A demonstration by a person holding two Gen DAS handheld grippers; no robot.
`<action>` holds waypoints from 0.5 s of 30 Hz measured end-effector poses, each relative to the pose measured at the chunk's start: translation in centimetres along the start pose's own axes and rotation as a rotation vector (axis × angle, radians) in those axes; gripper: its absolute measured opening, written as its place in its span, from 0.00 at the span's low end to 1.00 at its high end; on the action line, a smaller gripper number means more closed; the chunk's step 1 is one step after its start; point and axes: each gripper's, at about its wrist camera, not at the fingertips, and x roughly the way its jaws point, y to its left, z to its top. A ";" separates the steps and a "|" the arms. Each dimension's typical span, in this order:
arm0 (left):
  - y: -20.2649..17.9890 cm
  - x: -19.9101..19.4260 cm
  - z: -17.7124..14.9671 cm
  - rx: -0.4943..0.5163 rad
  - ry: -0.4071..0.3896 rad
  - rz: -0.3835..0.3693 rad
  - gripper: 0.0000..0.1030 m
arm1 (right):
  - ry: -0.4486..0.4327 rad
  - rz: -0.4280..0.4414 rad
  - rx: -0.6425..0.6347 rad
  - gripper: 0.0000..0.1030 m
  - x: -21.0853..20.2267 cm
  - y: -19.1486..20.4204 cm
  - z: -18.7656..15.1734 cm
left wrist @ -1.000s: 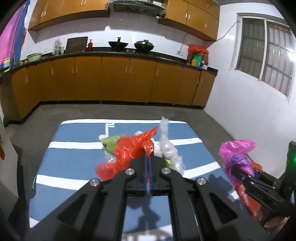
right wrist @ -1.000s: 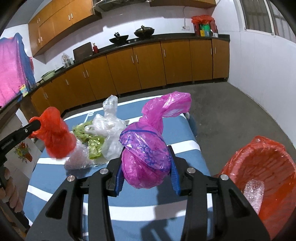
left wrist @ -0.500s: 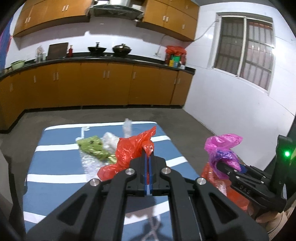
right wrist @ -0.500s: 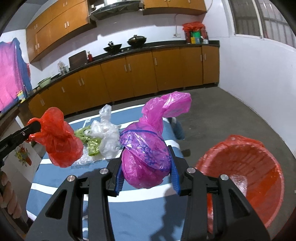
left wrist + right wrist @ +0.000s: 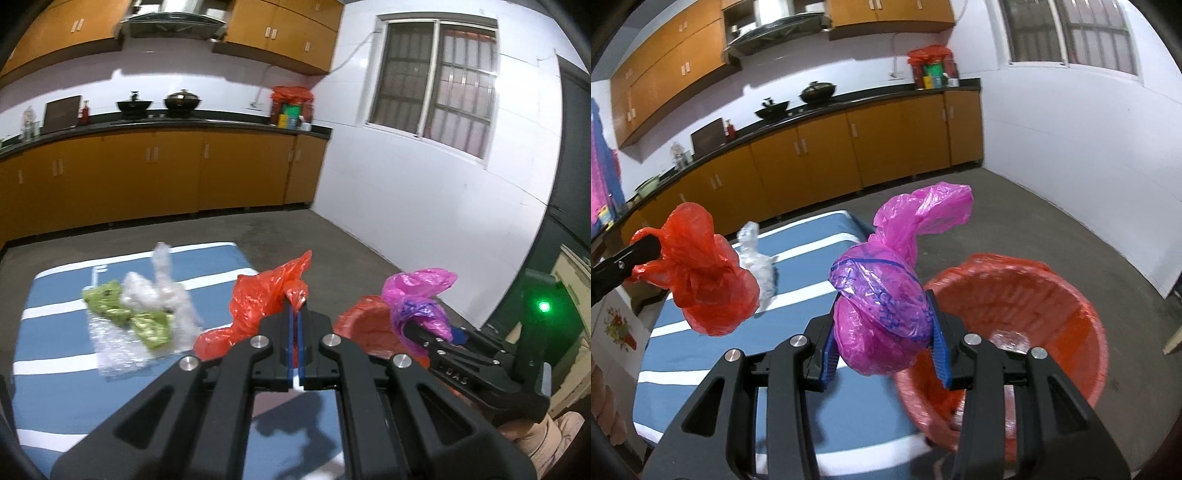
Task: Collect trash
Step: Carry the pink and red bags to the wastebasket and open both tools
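My left gripper [image 5: 295, 314] is shut on a crumpled red plastic bag [image 5: 258, 295], which hangs in the air above the right part of the blue striped table [image 5: 55, 332]. The same red bag [image 5: 705, 284] shows at the left of the right wrist view. My right gripper [image 5: 886, 332] is shut on a knotted pink plastic bag [image 5: 882, 302], held at the near left rim of a round bin lined with a red bag [image 5: 1071, 306]. The pink bag [image 5: 417, 295] and the bin [image 5: 369, 325] also appear right of the left gripper.
Clear bubble wrap, a clear bag [image 5: 159, 291] and green wrappers [image 5: 147, 325] lie on the table. A crumpled clear piece [image 5: 1008, 339] lies inside the bin. Wooden cabinets [image 5: 147, 173] line the far wall; a white wall [image 5: 424, 206] stands on the right. Grey floor surrounds the table.
Both grippers have swung to the right with their bags. The pile on the table has slid to the left of view, and the red-lined bin has come in under the pink bag.
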 end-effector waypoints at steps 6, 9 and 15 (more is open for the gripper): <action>-3.7 2.1 -0.2 0.028 0.023 -0.083 0.03 | -0.001 -0.064 0.044 0.41 -1.0 -3.4 -0.4; -5.3 3.1 -0.4 0.037 0.037 -0.120 0.03 | -0.002 -0.092 0.061 0.41 -1.4 -4.9 -0.6; -8.3 5.3 -0.8 0.057 0.070 -0.179 0.03 | 0.004 -0.141 0.082 0.41 -1.8 -7.4 -1.0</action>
